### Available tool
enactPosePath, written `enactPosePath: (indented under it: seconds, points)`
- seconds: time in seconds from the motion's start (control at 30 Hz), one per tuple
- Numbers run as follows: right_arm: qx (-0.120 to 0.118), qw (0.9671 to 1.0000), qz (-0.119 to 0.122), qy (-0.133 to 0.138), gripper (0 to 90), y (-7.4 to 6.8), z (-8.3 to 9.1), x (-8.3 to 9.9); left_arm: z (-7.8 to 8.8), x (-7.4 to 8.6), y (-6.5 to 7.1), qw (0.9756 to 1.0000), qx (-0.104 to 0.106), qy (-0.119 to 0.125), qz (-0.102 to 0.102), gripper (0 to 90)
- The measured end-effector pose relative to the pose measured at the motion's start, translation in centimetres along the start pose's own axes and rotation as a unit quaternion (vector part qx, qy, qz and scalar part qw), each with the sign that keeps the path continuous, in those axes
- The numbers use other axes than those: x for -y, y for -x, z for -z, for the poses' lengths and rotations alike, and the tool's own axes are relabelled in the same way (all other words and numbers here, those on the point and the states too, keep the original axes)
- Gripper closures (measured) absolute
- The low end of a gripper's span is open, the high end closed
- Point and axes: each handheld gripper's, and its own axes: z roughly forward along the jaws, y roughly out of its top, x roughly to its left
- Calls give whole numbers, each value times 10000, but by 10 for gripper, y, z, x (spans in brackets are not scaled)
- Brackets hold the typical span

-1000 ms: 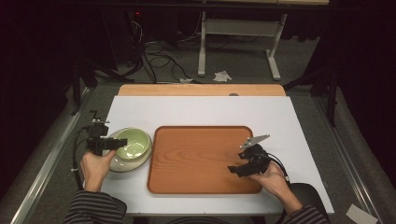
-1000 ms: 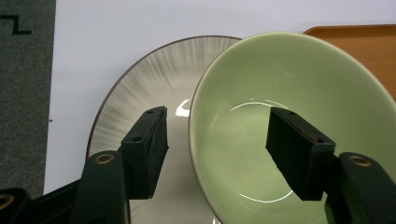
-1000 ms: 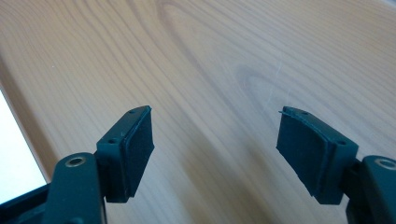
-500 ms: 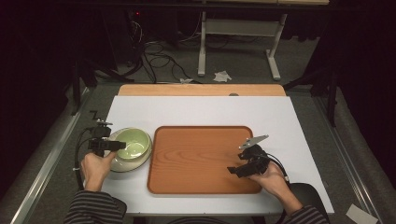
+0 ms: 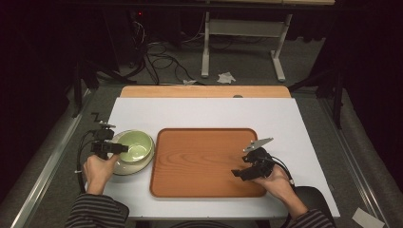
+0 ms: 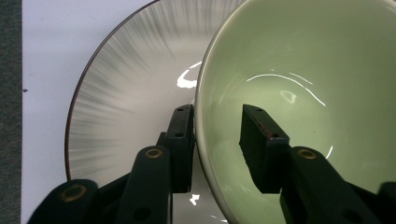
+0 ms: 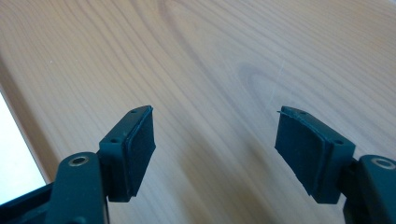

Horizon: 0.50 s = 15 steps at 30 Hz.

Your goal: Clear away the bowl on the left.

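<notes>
We're looking at a pale green glazed ceramic bowl [image 5: 135, 146] sitting in a wider grey plate with a fine radial streak pattern and a thin dark rim [image 6: 126, 98], both at the left side of the white table top [image 5: 204, 114], just beside the left edge of the rounded rectangular wooden tray [image 5: 199, 159]. We're seeing the left gripper [image 6: 217, 140] straddling the bowl's near rim: one black jaw is sitting outside the wall over the plate, the other inside the green bowl, with the rim passing between them. The outer jaw is lying right against the wall, while a gap is showing between the inner jaw and the wall, so the jaws are parted around the rim and not clamping it. In the high view the left gripper [image 5: 114, 148] is reaching in from the bowl's left side, with the left hand [image 5: 97, 168] behind it and a cable looping off to the left. The right gripper [image 7: 215, 144] is hovering over the tray's wood grain with jaws spread wide and nothing between them; in the high view it [image 5: 240, 172] is sitting over the tray's lower right part, held by the right hand [image 5: 278, 183]. Striped sleeves are coming in at the bottom edge.
</notes>
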Motion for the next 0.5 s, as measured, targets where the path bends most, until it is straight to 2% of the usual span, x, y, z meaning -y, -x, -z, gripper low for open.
enactPosePath:
  seconds: [0.17, 0.33, 0.5]
  points:
    - [-1, 10000, 32, -5, 302, 0, 0, 0, -1, 0, -2, 10000, -11, -30, 39, 718]
    - [-8, 10000, 38, -8, 302, 0, 0, 0, -3, 1, -6, 9998, 89, -112, 123, 784]
    - [-19, 10000, 3, -30, 303, 0, -1, 0, -4, 0, -9, 9995, 176, -175, 173, 804]
